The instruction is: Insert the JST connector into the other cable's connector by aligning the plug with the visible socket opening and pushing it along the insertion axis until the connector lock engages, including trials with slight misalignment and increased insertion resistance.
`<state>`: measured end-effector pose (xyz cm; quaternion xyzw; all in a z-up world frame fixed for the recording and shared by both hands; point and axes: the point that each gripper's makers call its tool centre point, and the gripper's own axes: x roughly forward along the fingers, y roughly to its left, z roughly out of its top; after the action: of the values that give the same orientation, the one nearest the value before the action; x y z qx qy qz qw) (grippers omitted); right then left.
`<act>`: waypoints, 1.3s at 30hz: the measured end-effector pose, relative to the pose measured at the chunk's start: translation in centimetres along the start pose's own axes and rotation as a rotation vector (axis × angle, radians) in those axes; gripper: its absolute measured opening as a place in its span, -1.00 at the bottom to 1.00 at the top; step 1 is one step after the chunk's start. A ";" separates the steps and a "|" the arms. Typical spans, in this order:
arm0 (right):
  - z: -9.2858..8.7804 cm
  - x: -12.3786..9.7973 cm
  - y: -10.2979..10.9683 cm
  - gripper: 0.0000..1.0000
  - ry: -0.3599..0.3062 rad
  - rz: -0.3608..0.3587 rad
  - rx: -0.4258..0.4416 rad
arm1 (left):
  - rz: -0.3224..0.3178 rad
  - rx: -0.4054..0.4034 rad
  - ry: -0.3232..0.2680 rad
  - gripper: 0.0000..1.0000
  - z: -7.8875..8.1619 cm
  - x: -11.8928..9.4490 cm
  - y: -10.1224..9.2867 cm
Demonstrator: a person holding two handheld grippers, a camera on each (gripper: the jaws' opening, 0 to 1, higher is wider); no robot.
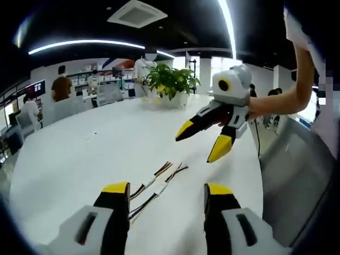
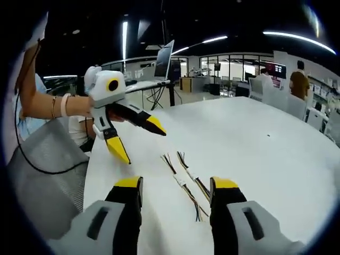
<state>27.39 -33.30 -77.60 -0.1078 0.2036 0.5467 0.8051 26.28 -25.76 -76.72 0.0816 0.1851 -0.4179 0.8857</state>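
Both grippers, left [image 1: 167, 192] and right [image 2: 177, 187], hover released over two cables [image 1: 157, 185] lying side by side on the white table [image 1: 79, 159]; neither is picked up yet, so the next move calls for grasping each near its connector

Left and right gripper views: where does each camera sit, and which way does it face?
Left gripper view: rides the left gripper, facing the cables and a plant; the right gripper and the person's forearm show.
Right gripper view: rides the right gripper, facing the cables; the left gripper and a braceleted forearm show.
Shared: white table, cables, both open grippers.
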 end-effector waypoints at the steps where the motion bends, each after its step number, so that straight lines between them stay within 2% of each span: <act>1: 0.1 -0.1 0.0 0.05 -0.001 -0.002 0.000 | 0.002 0.000 -0.006 0.10 0.1 -0.1 0.0; 3: 0.3 -0.3 0.1 0.11 -0.006 -0.014 0.004 | 0.010 0.000 -0.016 0.11 0.4 -0.4 0.0; 9: 1.0 -0.9 0.3 0.12 -0.023 -0.034 0.017 | 0.023 -0.013 -0.017 0.14 0.7 -1.0 -0.2; 15: 1.8 -1.9 0.7 0.18 -0.045 -0.064 0.033 | 0.057 -0.036 -0.041 0.33 1.3 -1.7 -0.2; 29: 2.8 -2.8 1.7 0.25 -0.069 -0.088 0.059 | 0.085 -0.045 -0.053 0.40 2.3 -2.7 -0.8; 39: 3.3 -3.5 2.3 0.31 -0.083 -0.112 0.078 | 0.139 -0.066 -0.071 0.52 2.6 -3.8 -0.6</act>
<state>24.78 -34.06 -73.01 -0.0648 0.1848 0.4962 0.8458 24.29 -24.22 -72.84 0.0500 0.1612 -0.3515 0.9208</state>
